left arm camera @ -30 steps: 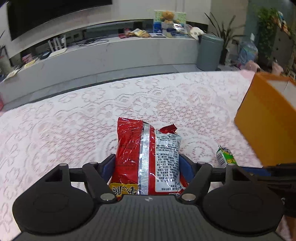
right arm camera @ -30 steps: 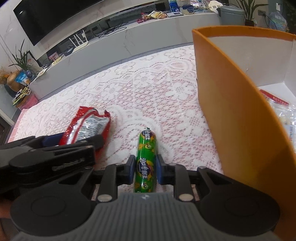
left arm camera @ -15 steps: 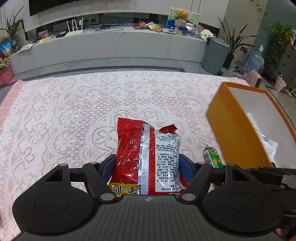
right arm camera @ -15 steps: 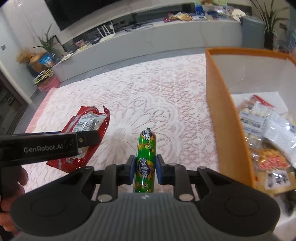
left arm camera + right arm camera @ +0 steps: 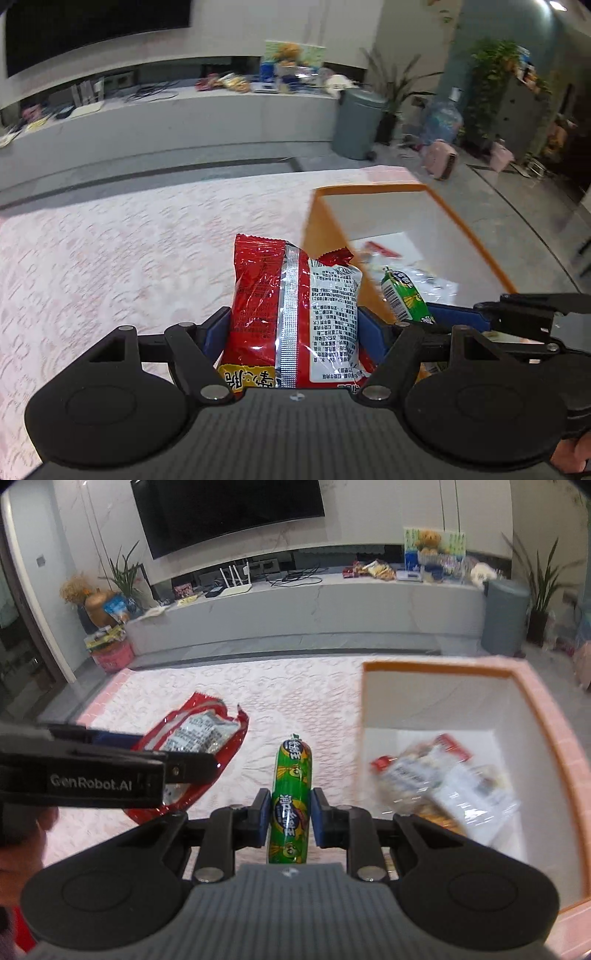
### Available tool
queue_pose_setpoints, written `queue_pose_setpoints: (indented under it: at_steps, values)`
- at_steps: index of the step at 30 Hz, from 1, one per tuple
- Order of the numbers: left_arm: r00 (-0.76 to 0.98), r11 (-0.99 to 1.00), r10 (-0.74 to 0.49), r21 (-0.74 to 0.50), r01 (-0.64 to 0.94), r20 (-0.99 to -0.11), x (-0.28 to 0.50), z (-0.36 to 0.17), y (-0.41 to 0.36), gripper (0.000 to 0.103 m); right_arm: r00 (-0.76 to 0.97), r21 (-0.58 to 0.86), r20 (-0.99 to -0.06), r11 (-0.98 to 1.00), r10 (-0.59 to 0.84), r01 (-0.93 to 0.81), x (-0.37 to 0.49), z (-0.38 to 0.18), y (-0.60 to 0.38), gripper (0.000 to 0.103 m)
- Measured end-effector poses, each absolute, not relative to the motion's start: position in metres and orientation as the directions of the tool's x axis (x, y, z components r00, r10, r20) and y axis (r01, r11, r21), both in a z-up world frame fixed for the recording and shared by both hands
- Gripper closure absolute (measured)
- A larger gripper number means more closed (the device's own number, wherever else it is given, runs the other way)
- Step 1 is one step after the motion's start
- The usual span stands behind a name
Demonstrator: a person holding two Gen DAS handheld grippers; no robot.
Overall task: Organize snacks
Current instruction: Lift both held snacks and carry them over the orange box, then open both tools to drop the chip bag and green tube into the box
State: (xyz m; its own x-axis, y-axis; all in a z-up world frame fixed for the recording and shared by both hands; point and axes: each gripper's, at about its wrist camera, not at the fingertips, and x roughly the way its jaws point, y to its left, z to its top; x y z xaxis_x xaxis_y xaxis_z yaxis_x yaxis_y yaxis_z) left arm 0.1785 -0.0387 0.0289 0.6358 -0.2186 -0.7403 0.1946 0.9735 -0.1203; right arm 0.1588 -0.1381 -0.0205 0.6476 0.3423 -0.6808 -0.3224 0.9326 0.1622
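The tablecloth (image 5: 295, 686) is smeared by blur, its lace pattern hard to read. The orange box (image 5: 554, 720) is cut off at the right edge; the packets (image 5: 443, 775) inside blur together. The left gripper (image 5: 293, 325) is clamped on a red bag (image 5: 291, 314), its lower end hidden behind the gripper body. The right gripper (image 5: 289, 818), just left of the box, pinches a green sausage (image 5: 290, 794) held above the cloth.

both wrist views close behind each tool, angled down forward, sharing the orange box (image 5: 325, 236) (image 5: 554, 734)
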Motion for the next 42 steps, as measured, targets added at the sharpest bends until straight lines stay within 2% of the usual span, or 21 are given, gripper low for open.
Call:
queue_pose_setpoints:
  at_steps: [6, 15, 27, 37, 40, 42]
  values:
    - [0.616, 0.949, -0.269, -0.093, 0.302, -0.740, 0.197, 0.026, -0.083, 0.020, 0.664, 0.065, -0.696, 0.944, 0.275, -0.322, 0.169, -0.017, -0.176, 0.082]
    - [0.582, 0.909, -0.294, -0.034, 0.415, -0.758, 0.231, 0.004, -0.129, 0.020, 0.616, 0.066, -0.759, 0.967, 0.210, -0.248, 0.217, -0.032, -0.243, 0.082]
    - [0.552, 0.890, -0.239, 0.047, 0.453, -0.799, 0.279, -0.027, -0.159, 0.020, 0.521, 0.001, -0.836, 0.949, 0.174, -0.315, 0.304, -0.089, -0.246, 0.082]
    - [0.542, 0.873, -0.206, 0.098, 0.478, -0.815, 0.303, -0.041, -0.174, 0.020, 0.473, -0.011, -0.866, 0.940, 0.163, -0.342, 0.335, -0.111, -0.239, 0.081]
    - [0.533, 0.864, -0.199, 0.109, 0.491, -0.822, 0.308, -0.045, -0.180, 0.020, 0.491, -0.016, -0.856, 0.941, 0.161, -0.338, 0.331, -0.106, -0.243, 0.073]
    - [0.532, 0.859, -0.194, 0.119, 0.498, -0.824, 0.310, -0.049, -0.183, 0.020, 0.503, -0.016, -0.847, 0.936, 0.174, -0.351, 0.323, -0.100, -0.246, 0.073]
